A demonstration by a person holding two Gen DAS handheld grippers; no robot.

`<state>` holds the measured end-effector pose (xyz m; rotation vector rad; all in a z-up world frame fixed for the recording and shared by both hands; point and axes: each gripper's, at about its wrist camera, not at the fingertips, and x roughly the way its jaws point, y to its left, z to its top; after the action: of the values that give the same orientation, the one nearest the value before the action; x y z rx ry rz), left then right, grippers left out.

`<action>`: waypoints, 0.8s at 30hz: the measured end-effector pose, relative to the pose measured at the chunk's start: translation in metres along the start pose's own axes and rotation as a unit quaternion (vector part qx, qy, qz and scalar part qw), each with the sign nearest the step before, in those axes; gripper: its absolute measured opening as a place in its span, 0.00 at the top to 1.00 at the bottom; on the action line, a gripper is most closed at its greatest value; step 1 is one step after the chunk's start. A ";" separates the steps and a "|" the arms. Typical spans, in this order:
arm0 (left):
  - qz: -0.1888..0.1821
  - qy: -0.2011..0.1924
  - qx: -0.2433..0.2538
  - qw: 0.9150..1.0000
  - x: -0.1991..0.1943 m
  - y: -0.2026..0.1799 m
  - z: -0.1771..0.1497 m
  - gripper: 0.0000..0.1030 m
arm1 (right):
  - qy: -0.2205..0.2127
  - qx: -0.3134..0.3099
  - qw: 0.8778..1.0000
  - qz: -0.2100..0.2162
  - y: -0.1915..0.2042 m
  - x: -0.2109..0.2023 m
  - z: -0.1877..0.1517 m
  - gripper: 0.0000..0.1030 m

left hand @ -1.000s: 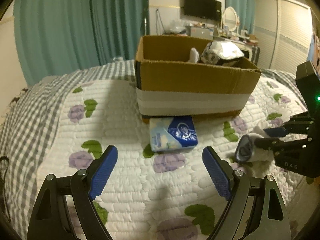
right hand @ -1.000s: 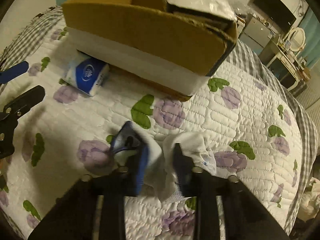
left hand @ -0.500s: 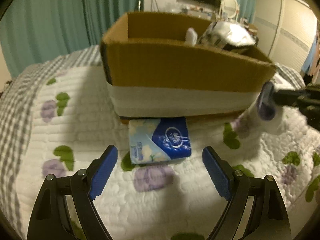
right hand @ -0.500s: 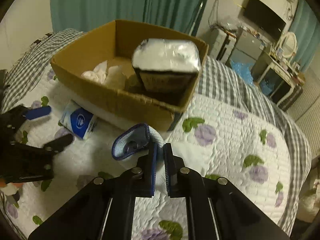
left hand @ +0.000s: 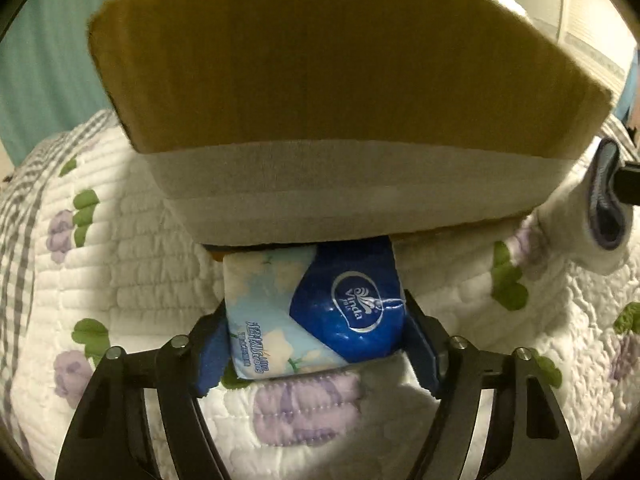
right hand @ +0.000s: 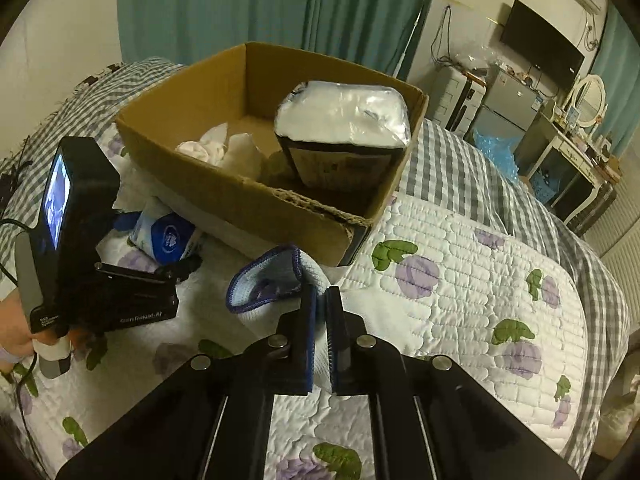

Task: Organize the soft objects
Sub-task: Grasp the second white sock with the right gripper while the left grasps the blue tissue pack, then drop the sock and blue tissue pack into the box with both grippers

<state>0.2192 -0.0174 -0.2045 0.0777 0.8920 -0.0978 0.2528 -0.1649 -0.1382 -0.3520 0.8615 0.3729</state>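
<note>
The left gripper (left hand: 316, 340) has its blue pads (left hand: 210, 354) pressed against both sides of the tissue pack (left hand: 312, 312), jaws clamped on it, the glossy blue-and-pale wrapper bulging between them. That pack lies on the quilt, its far end tucked right against the foot of the cardboard box (left hand: 344, 80).

Over to the right gripper (right hand: 320, 332): fingers nearly together, pinching the white sock (right hand: 280, 284), whose ribbed, blue-trimmed cuff flops open towards the near corner of the box. In the left wrist view the same sock (left hand: 600, 216) hangs just off the box's right end, above the quilt.

The box itself is plain brown corrugated card with a broad white band along the bottom of its front wall, open on top. Inside it sit crumpled white soft things (right hand: 220, 148) at the left and a tall plastic-wrapped pack (right hand: 344, 136), dark below and shiny white on top, at the right.

Beneath the box spreads a puffy white quilt (right hand: 460, 272), stitched in small pillowy rows and printed with purple flowers and green leaves, with a grey gingham sheet (right hand: 452, 164) beyond it. Behind the box hang teal curtains (right hand: 240, 4); further right of it, a wall-mounted television (right hand: 540, 44) and a dressing table with an oval mirror (right hand: 588, 100).
</note>
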 end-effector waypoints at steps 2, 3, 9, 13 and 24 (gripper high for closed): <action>-0.005 -0.002 0.001 1.000 -0.008 -0.001 -0.007 0.30 | -0.002 -0.004 1.000 -0.002 0.003 -0.004 -0.002 0.96; -0.009 -0.002 -0.001 1.000 -0.013 -0.002 -0.010 0.30 | -0.002 -0.004 1.000 -0.002 0.004 -0.006 -0.003 0.96; -0.028 -0.022 -0.003 0.999 -0.062 -0.002 -0.027 0.30 | -0.027 0.016 1.000 -0.005 0.007 -0.042 0.001 0.97; -0.027 -0.047 0.006 0.999 -0.106 -0.001 -0.027 0.30 | -0.058 0.033 0.998 0.000 0.017 -0.076 0.003 0.97; -0.011 -0.126 -0.006 0.992 -0.206 0.020 0.010 0.30 | -0.129 0.038 0.991 -0.004 0.055 -0.162 0.013 0.97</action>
<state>0.1011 0.0124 -0.0373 0.0425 0.6409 -0.1205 0.1400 -0.1389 -0.0115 -0.2304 0.6181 0.3687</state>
